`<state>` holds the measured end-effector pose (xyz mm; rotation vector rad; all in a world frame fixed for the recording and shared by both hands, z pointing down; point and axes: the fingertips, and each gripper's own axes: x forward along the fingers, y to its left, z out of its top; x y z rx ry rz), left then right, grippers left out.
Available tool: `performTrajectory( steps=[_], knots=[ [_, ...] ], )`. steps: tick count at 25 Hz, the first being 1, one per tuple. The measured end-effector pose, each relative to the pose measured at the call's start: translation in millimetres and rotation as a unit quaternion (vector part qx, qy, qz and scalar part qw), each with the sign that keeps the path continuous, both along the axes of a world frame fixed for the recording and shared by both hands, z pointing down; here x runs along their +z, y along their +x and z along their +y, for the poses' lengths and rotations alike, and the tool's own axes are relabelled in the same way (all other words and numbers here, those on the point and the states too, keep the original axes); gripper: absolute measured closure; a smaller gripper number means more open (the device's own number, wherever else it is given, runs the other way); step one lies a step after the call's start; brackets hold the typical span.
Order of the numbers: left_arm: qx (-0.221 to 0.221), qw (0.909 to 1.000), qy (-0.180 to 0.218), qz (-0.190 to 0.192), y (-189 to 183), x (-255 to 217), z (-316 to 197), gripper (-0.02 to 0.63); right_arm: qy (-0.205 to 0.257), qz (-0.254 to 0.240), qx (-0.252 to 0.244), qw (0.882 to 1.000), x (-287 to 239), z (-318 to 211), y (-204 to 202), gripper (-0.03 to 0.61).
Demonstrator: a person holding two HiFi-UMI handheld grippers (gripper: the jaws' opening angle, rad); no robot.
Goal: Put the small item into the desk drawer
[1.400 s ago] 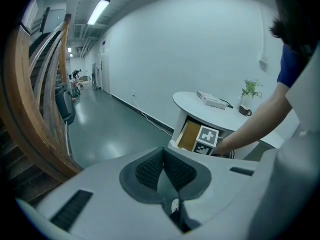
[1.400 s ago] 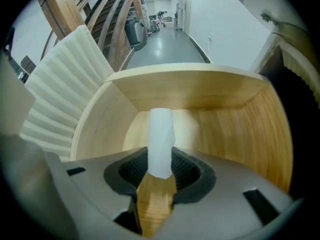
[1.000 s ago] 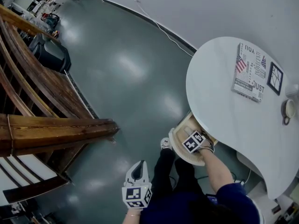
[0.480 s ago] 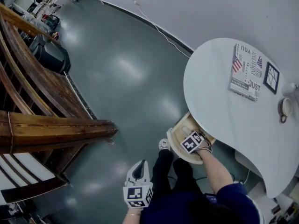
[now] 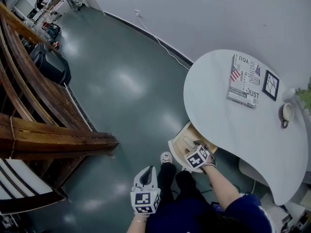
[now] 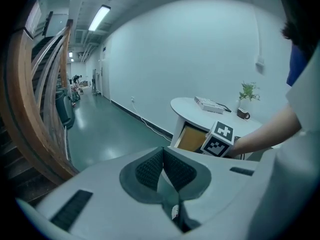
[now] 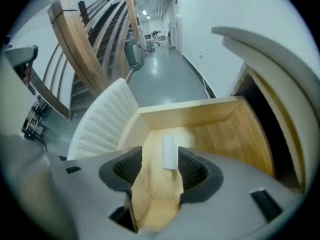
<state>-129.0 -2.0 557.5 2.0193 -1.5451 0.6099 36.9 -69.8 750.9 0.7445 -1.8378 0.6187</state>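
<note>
Fingers [image 7: 194,169] of right gripper [image 7: 160,165] spread wide, pressing on nothing. Small item [image 7: 169,151]: flat, white, oblong. It lies on the pale wood floor of the open drawer [image 7: 190,113], between the pads, nearer the right one. Left gripper [image 6: 162,160] pinched together, empty.

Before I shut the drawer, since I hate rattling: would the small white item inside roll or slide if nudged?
Probably won't roll: the small white item looks flat and oblong, lying on the drawer floor. It may slide; the wood looks smooth. Likely light, being so small.
</note>
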Motion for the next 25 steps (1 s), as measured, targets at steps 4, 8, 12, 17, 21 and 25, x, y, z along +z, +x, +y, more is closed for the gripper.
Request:
performTrajectory(
  steps=[4, 8, 12, 17, 21, 25],
  knots=[
    [0.010, 0.9999, 0.007, 0.011, 7.6, -1.5, -5.8, 0.609, 0.027, -0.018, 0.028, 0.999, -31.7, 3.0, 3.2, 0.347],
    [0.027, 0.9992, 0.014, 0.026, 19.4, -5.6, -14.4, 0.609, 0.055, -0.037, 0.057, 0.996, -64.8, 8.0, 9.9, 0.354],
    [0.046, 0.9979, 0.017, 0.043, 31.7, -6.2, -23.0, 0.609, 0.081, -0.062, 0.100, 0.990, -98.5, 17.1, 20.2, 0.362],
    [0.091, 0.9949, 0.024, 0.037, 47.0, -7.8, -34.2, 0.609, 0.113, -0.094, 0.147, 0.978, -141.5, 27.7, 27.9, 0.362],
    [0.145, 0.9883, 0.036, 0.031, 65.2, -15.0, -40.2, 0.609, 0.151, -0.123, 0.205, 0.959, -171.4, 32.6, 34.7, 0.362],
    [0.195, 0.9786, 0.046, 0.048, 89.9, -26.6, -48.6, 0.609, 0.178, -0.154, 0.262, 0.936, -195.2, 36.7, 44.3, 0.362]
  ],
)
